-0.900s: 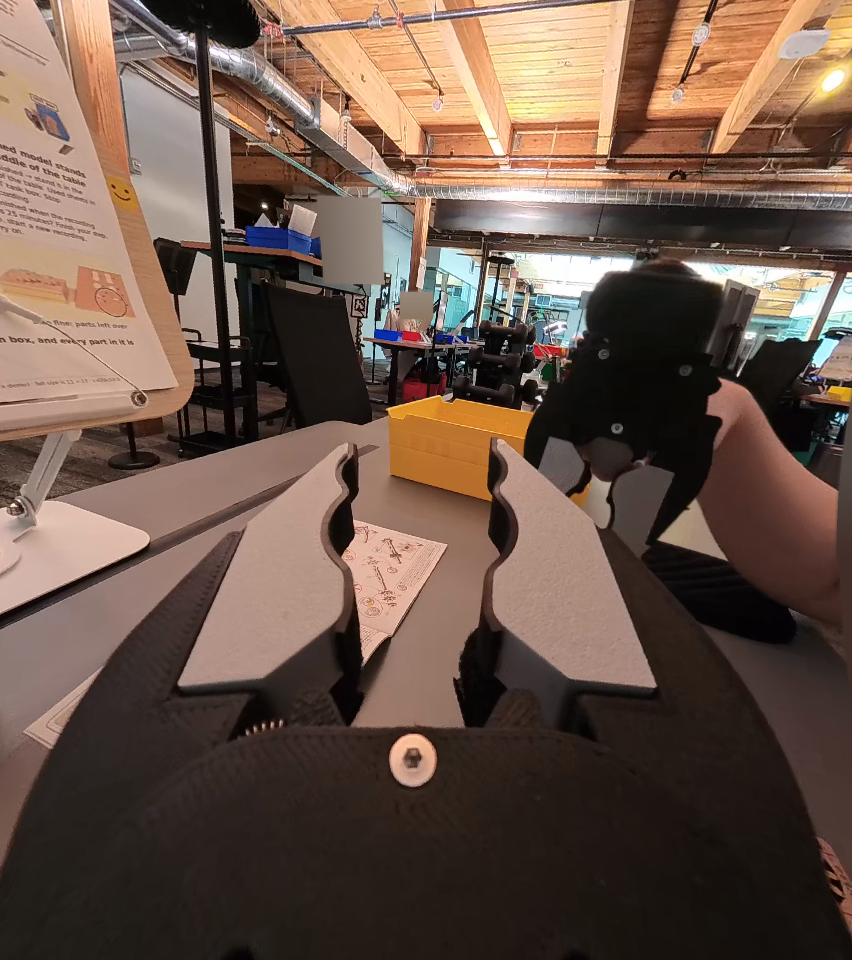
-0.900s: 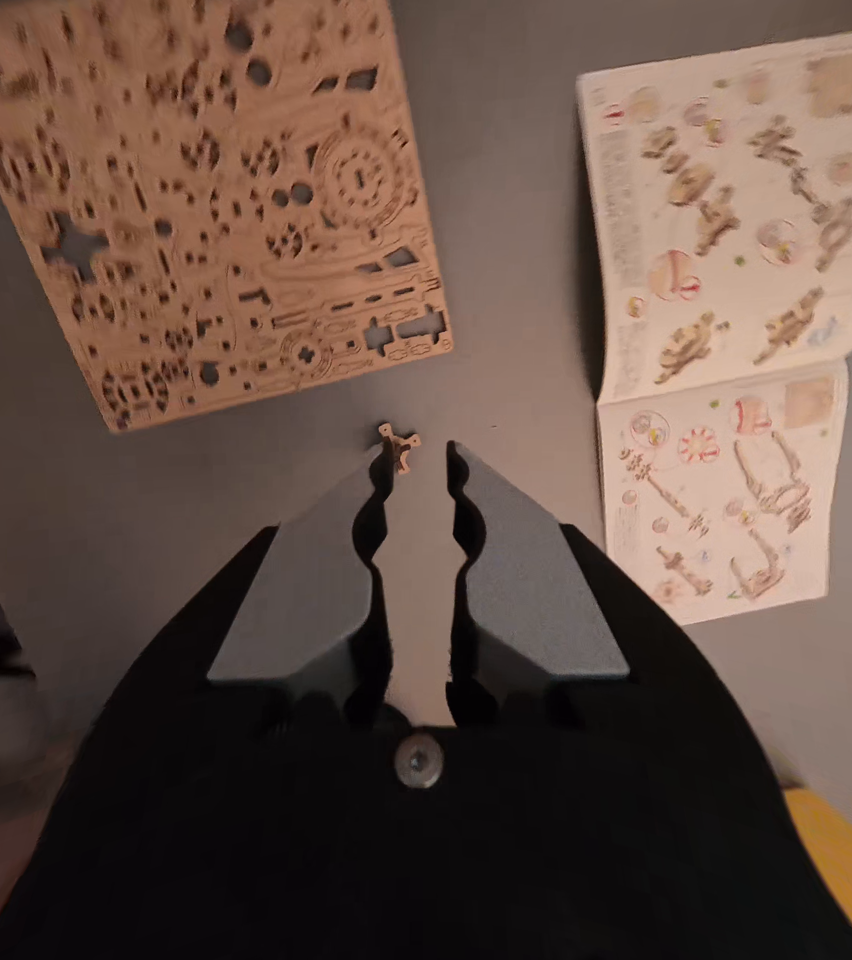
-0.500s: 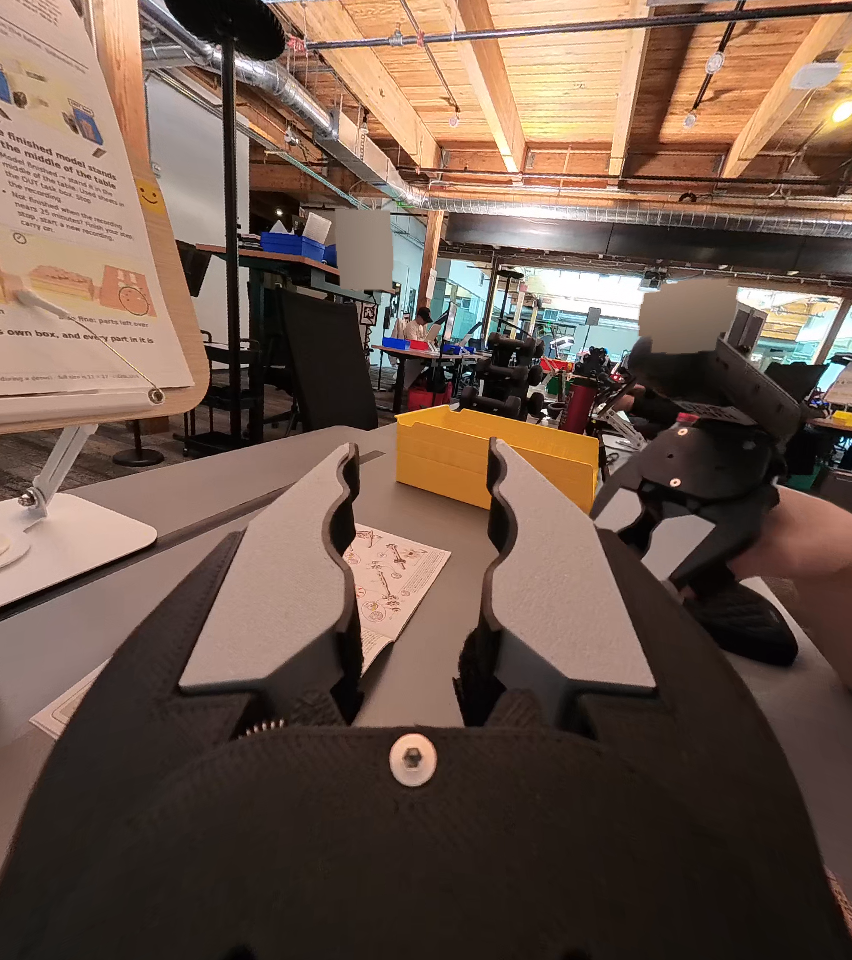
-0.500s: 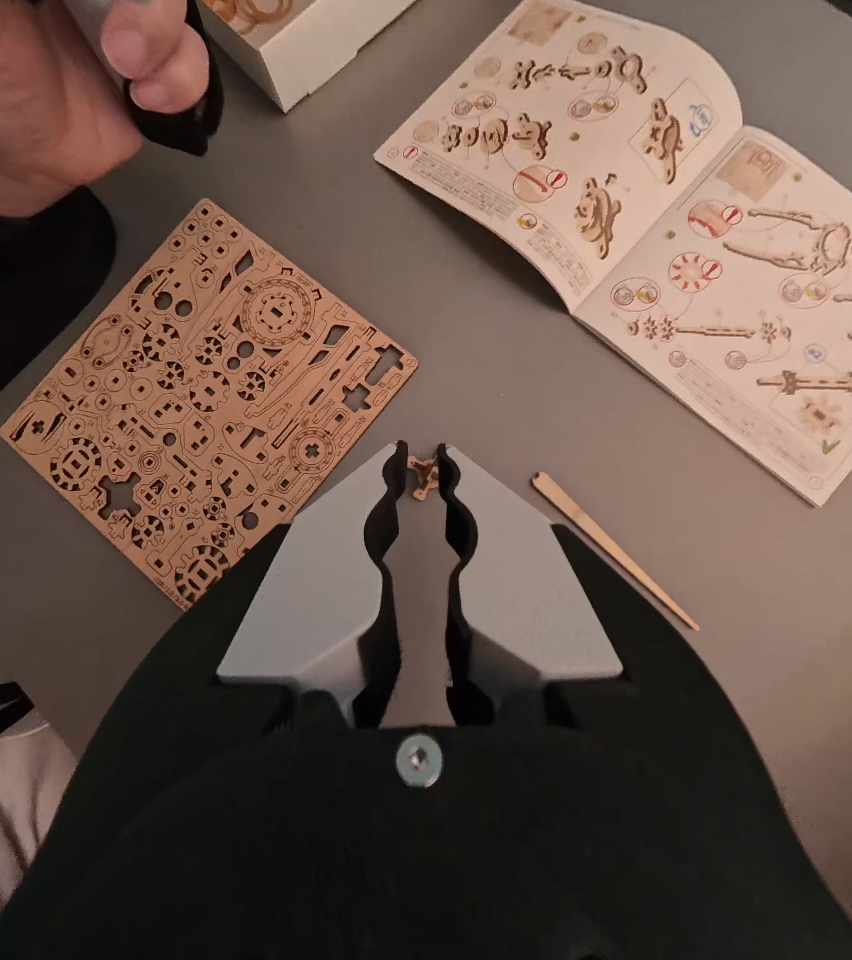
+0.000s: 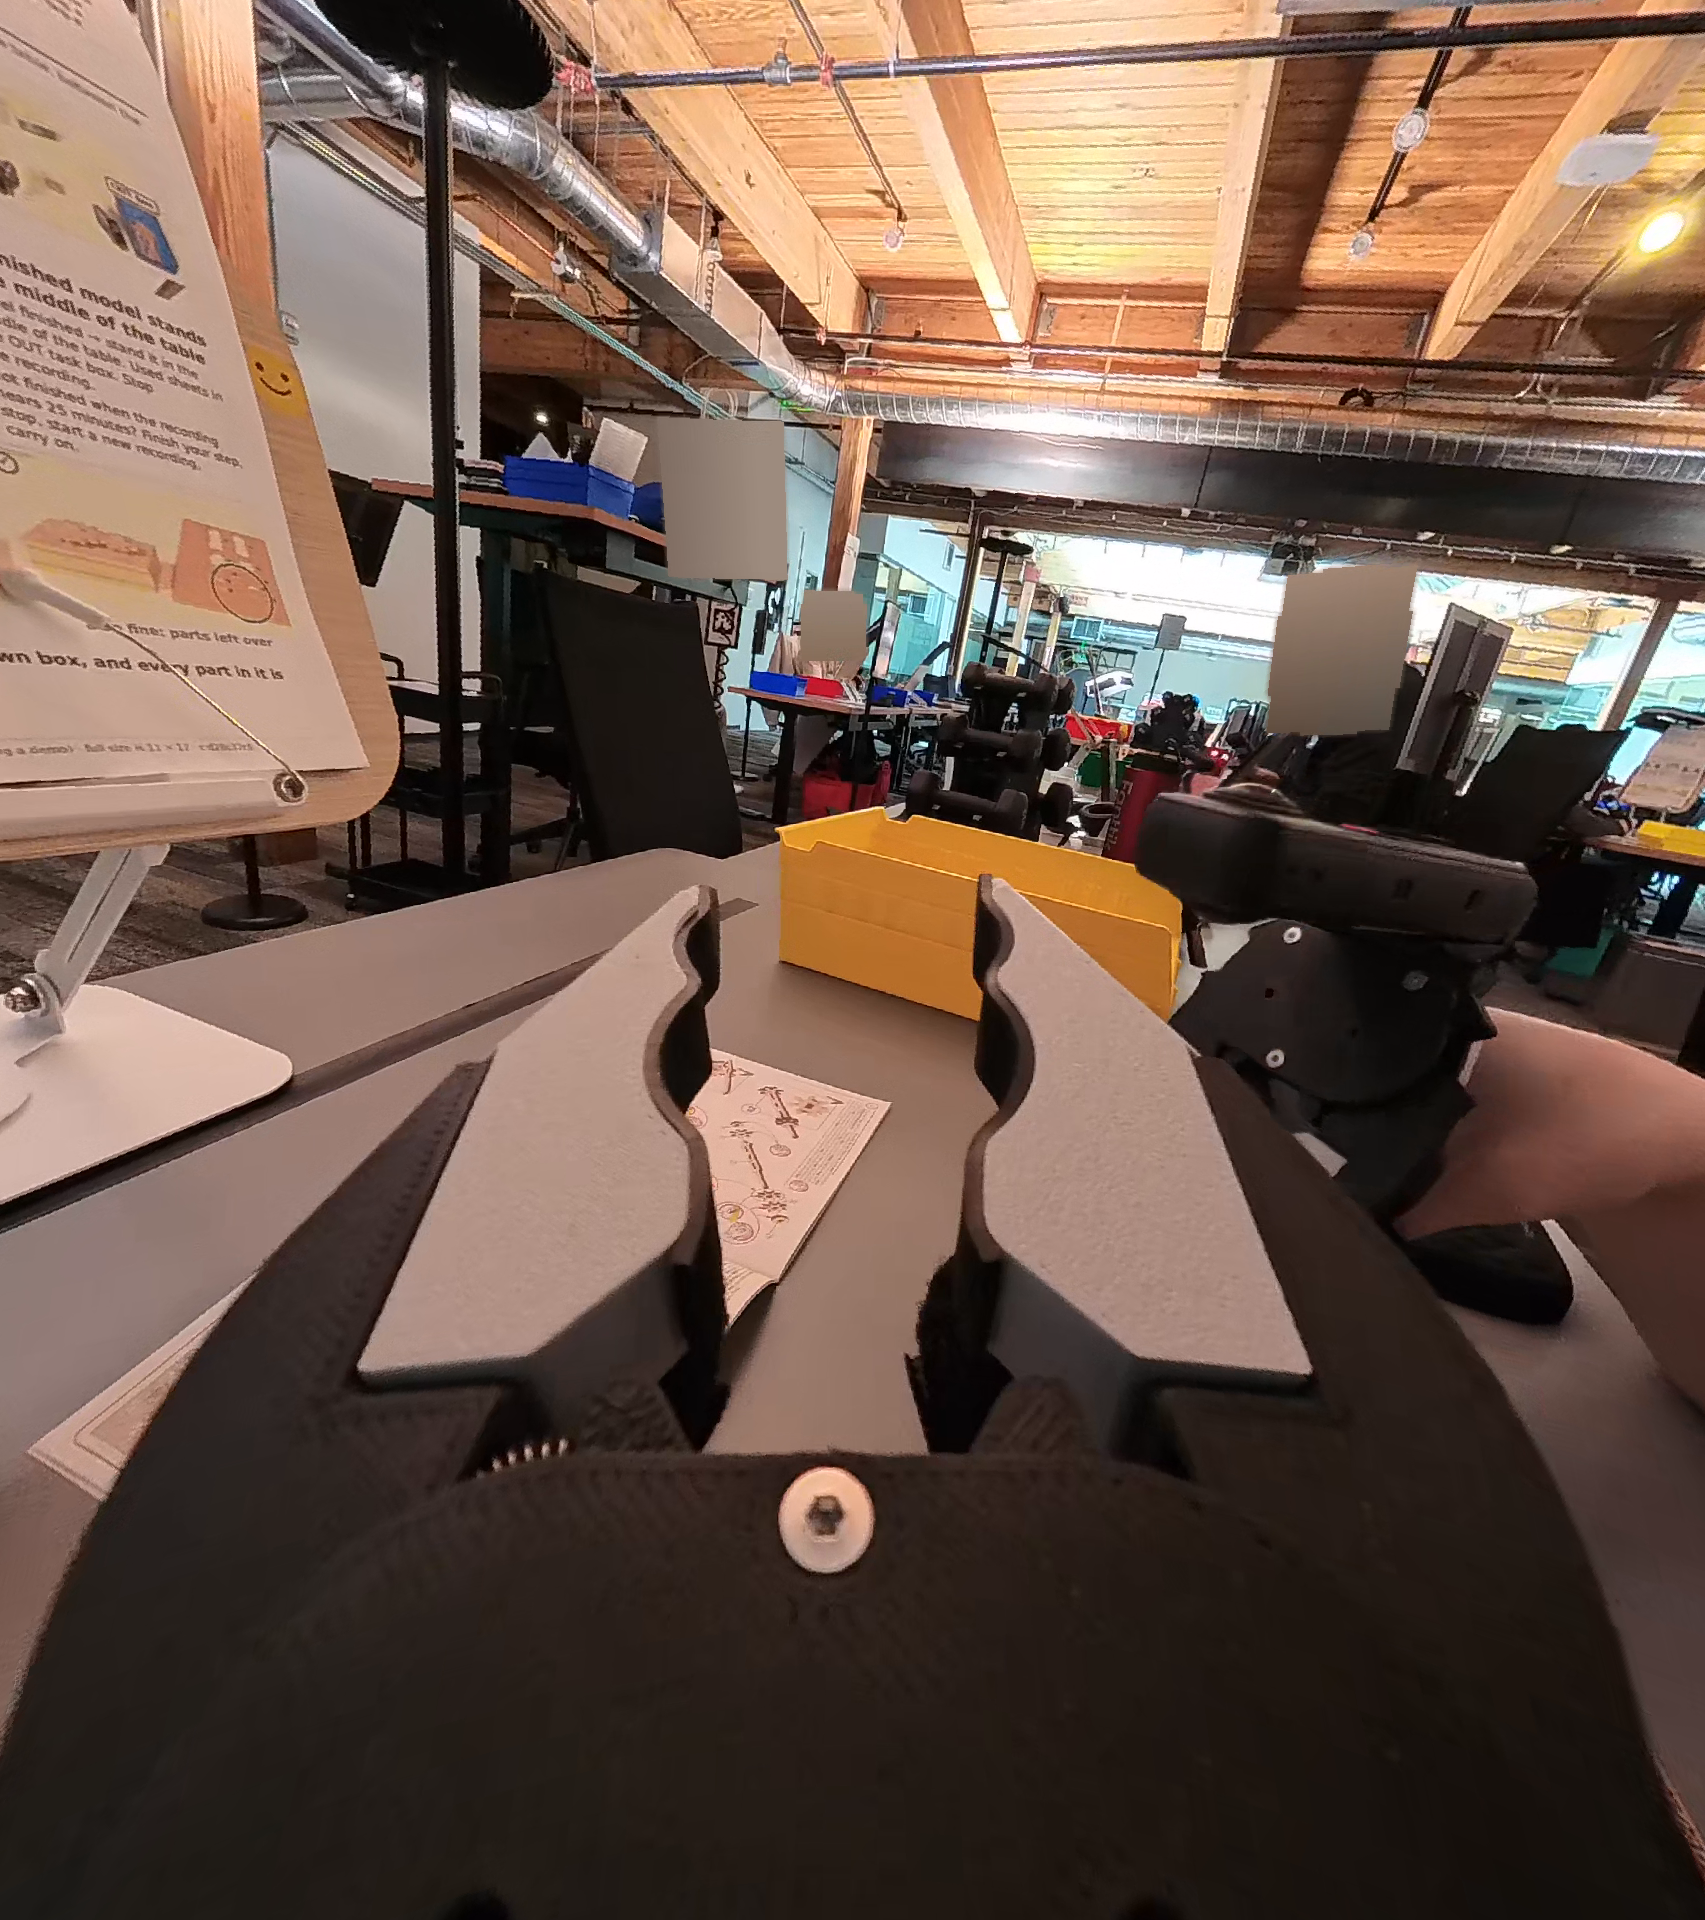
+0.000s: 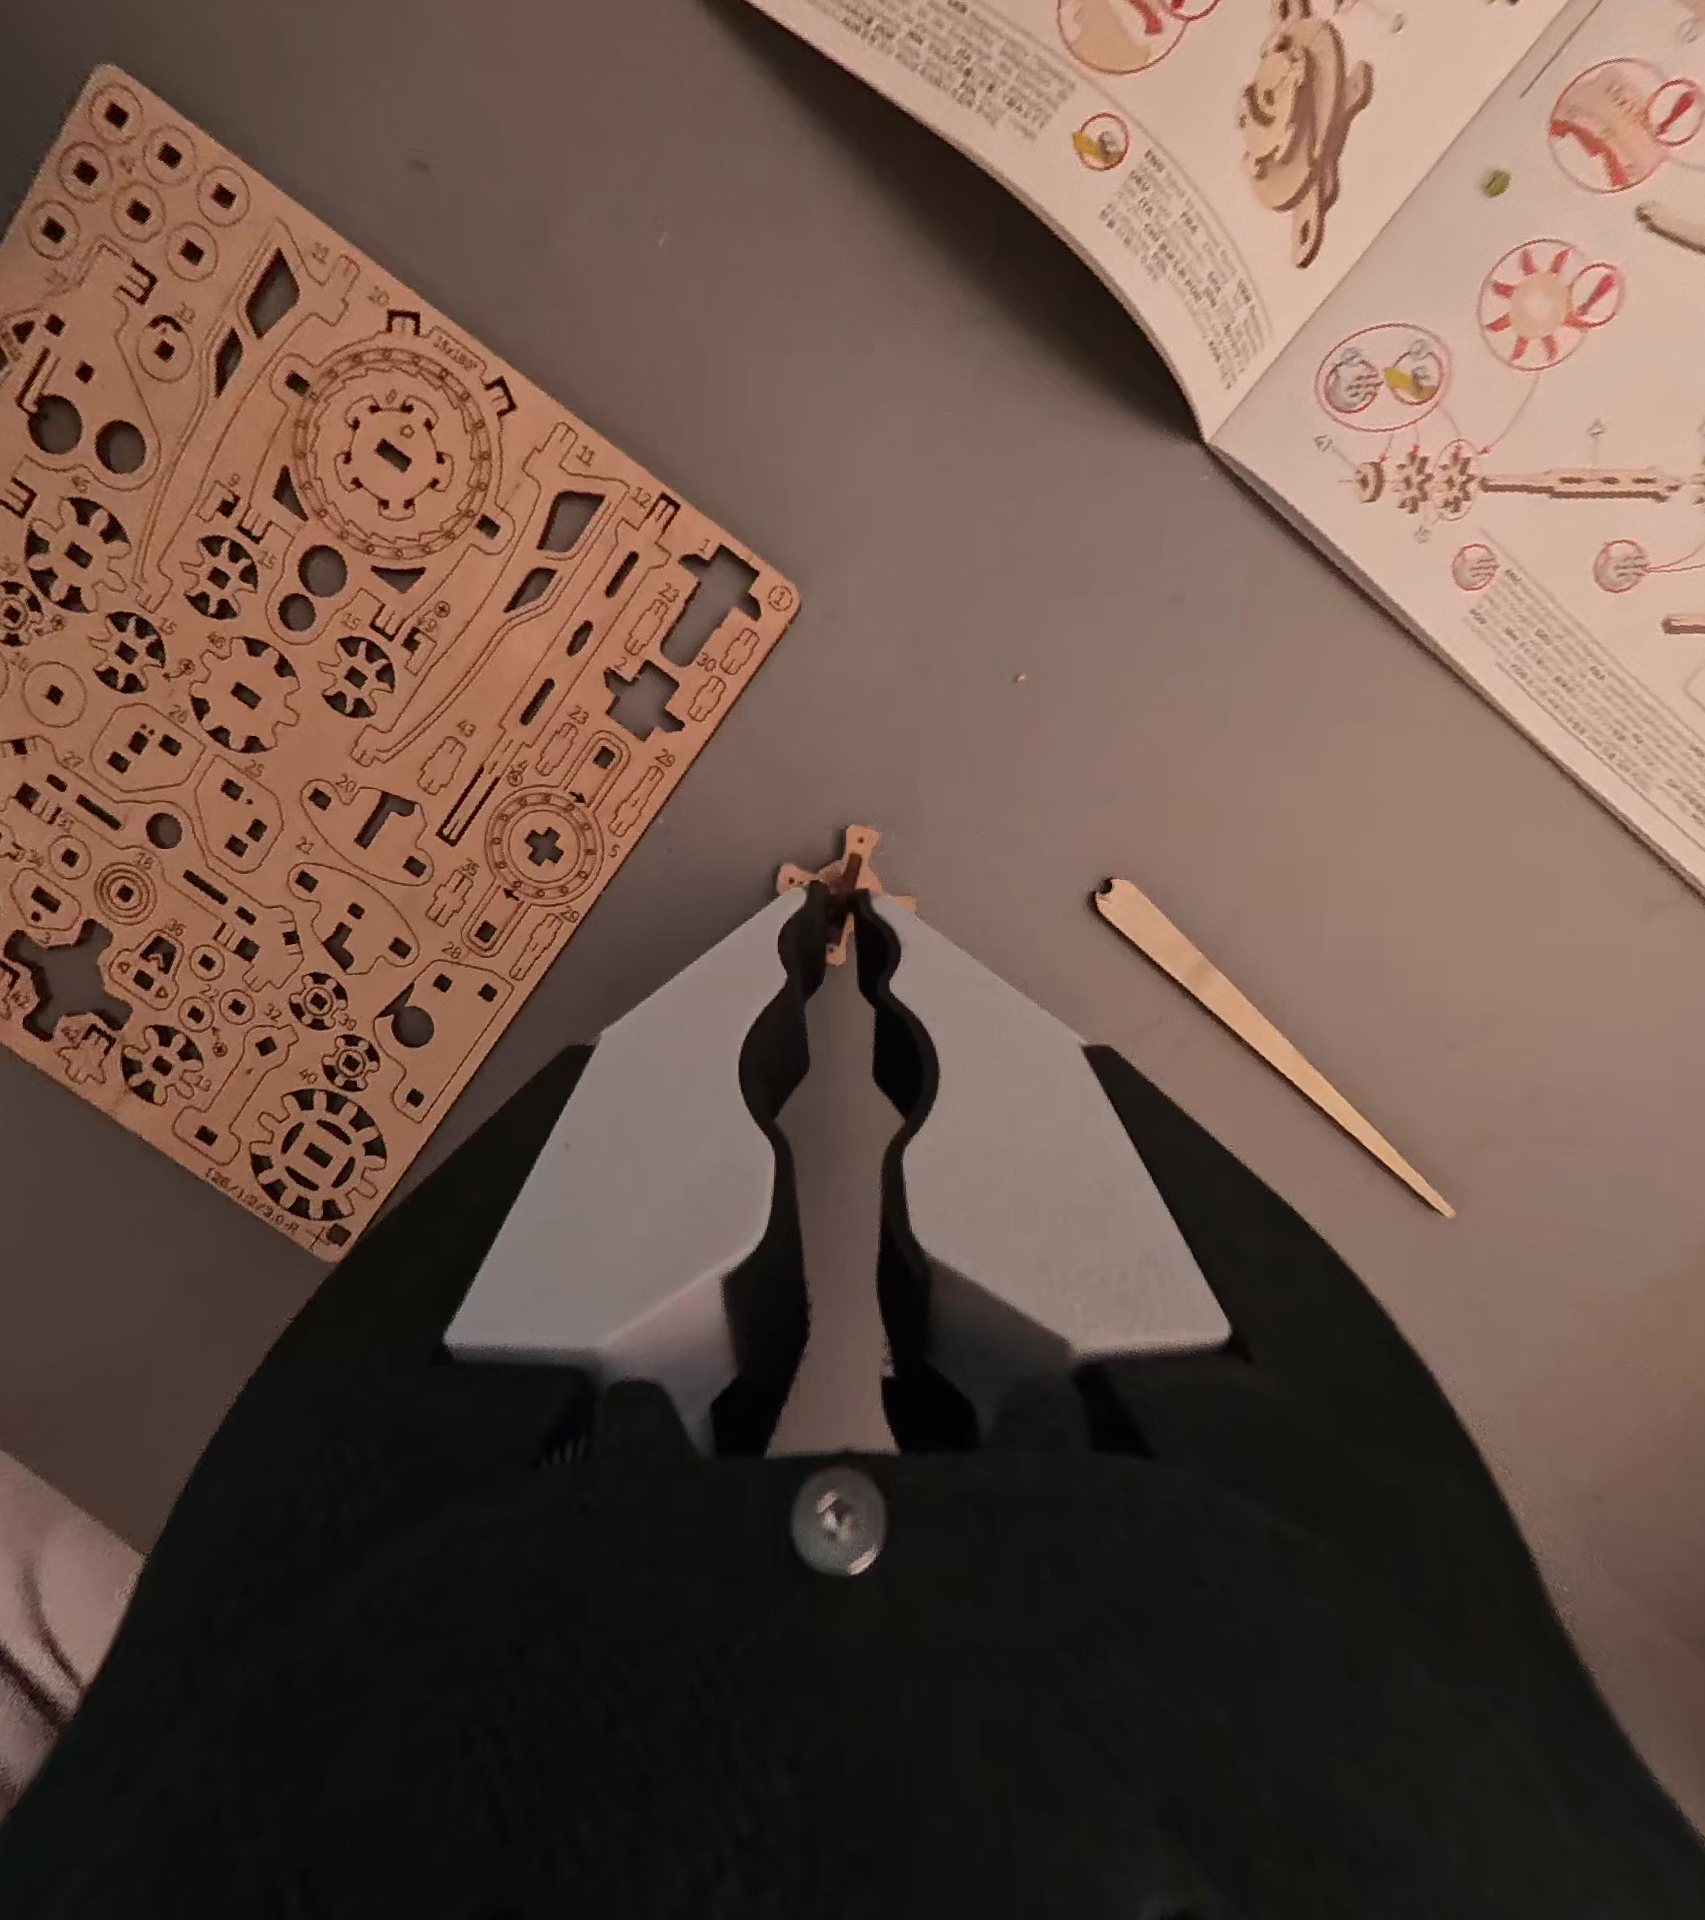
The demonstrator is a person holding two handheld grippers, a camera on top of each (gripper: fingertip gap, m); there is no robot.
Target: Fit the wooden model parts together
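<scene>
Over a grey table (image 6: pixel 931 520), the right tool (image 6: pixel 835 906) is pointing straight down and pinching a small cross-shaped wooden piece (image 6: pixel 843 878) between its fingertips, which are pressed nearly together. That piece is sticking out just past the tips, near the middle of the right wrist view. At about ten o'clock from it, a flat wooden parts sheet (image 6: pixel 287 665) is lying on the table, cut through with gears, rings and slotted shapes, several of them already punched out. At about three o'clock, a slim pointed wooden stick (image 6: pixel 1263 1044) is lying flat, apart from the tool. At about one o'clock, an open instruction booklet (image 6: pixel 1450 364) is resting on the table, showing coloured assembly drawings.

The left tool (image 5: pixel 843 914) is hovering low above the same table with its grey fingers (image 5: pixel 578 1132) spread wide and gripping nothing. Between them, a corner of the booklet (image 5: pixel 786 1153) is showing. At twelve o'clock beyond the fingertips, a yellow bin (image 5: pixel 941 925) is sitting on the table. At about two o'clock, the right tool (image 5: pixel 1347 997) is showing from the side, with a person's bare forearm (image 5: pixel 1637 1205) gripping it. At ten o'clock, a printed sheet is leaning on a wooden board with a white stand (image 5: pixel 89 1060).
</scene>
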